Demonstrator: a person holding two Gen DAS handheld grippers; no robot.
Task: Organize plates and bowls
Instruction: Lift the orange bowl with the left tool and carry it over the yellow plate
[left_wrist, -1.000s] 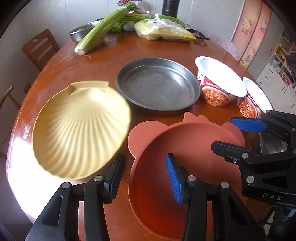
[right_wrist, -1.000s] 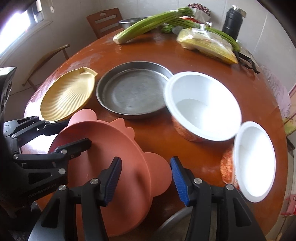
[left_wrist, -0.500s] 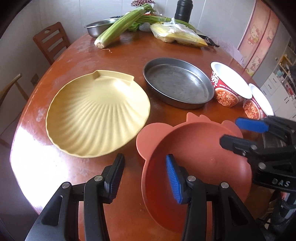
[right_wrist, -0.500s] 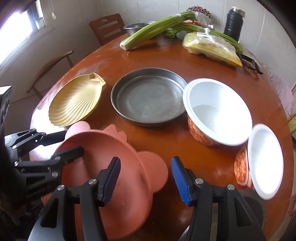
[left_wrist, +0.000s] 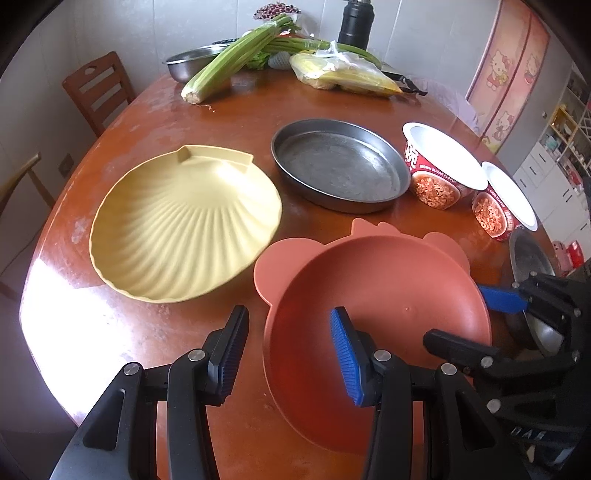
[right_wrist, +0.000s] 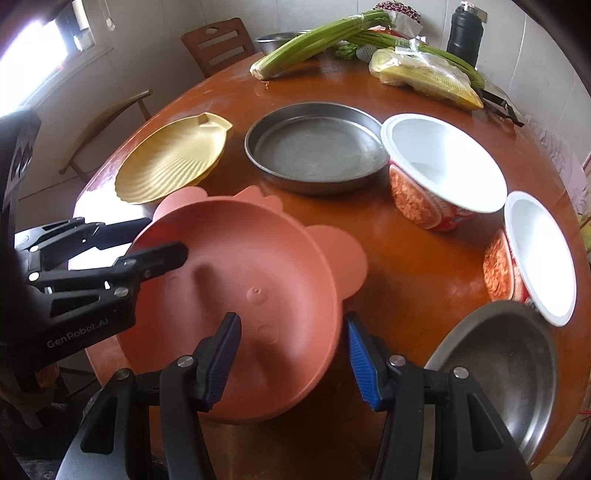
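A terracotta-pink bowl with round ears (left_wrist: 376, 295) (right_wrist: 236, 280) sits at the near side of the round wooden table (left_wrist: 229, 110). My left gripper (left_wrist: 291, 354) (right_wrist: 147, 243) straddles its left rim, with the blue pad inside the bowl and the other finger outside. My right gripper (right_wrist: 291, 358) (left_wrist: 476, 321) straddles the right rim the same way. Both are open, with a wide gap around the thin rim. Behind the bowl lie a yellow shell-shaped plate (left_wrist: 184, 225) (right_wrist: 173, 158) and a round grey metal pan (left_wrist: 340, 166) (right_wrist: 314, 147).
Two red-and-white paper bowls (left_wrist: 439, 173) (right_wrist: 532, 254) stand to the right. A steel bowl (right_wrist: 498, 369) (left_wrist: 528, 258) sits at the near right edge. At the back lie celery (left_wrist: 236, 62), a bag of corn (left_wrist: 343, 72), a steel basin and a black flask (left_wrist: 356, 22). Wooden chairs (left_wrist: 96, 88) stand on the left.
Both cameras have drawn back from the far dishes, so more of the table shows. The pink bowl's rim stays between each pair of jaws, whose gaps look the same.
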